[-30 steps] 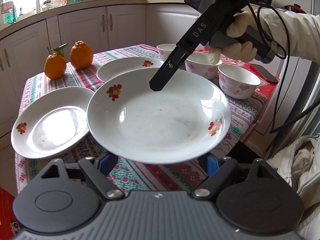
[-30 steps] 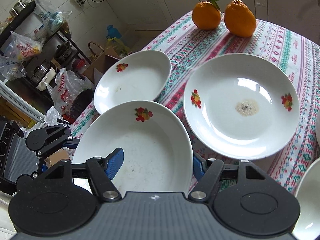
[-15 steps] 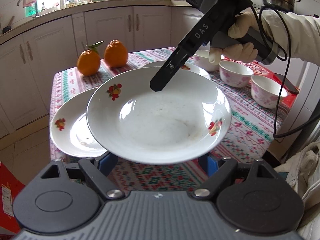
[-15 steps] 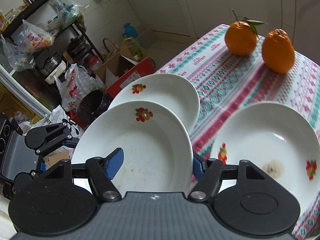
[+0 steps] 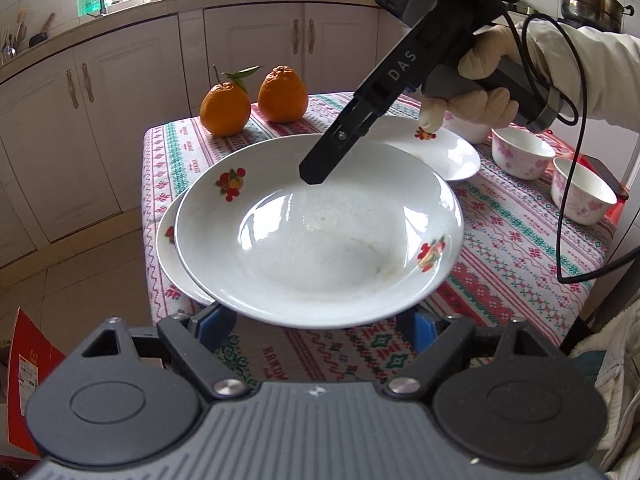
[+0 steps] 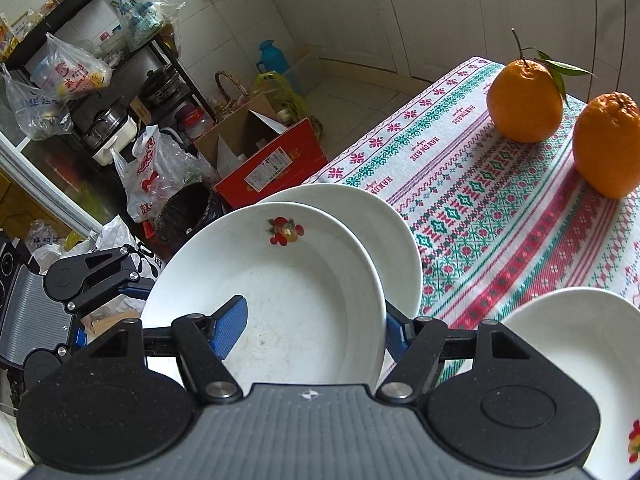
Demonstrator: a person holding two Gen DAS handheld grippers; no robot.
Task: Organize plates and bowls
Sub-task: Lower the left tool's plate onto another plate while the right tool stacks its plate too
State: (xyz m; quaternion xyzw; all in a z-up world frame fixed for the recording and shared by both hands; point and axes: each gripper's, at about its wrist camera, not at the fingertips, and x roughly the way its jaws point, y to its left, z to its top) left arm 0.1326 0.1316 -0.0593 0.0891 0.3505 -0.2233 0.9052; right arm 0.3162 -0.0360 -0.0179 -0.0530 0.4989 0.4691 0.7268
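Plate [image 5: 320, 236] hides lower plate [image 5: 168, 248] and left gripper's [image 5: 316, 320] fingertips

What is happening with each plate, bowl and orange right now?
White fruit-print plate: lifted, clamped by left gripper and right gripper.
Second white plate: on tablecloth, partly beneath it.
Third white plate: flat on tablecloth.
Pink-flowered bowls: upright, empty, apart.
Two oranges: whole, unpeeled.
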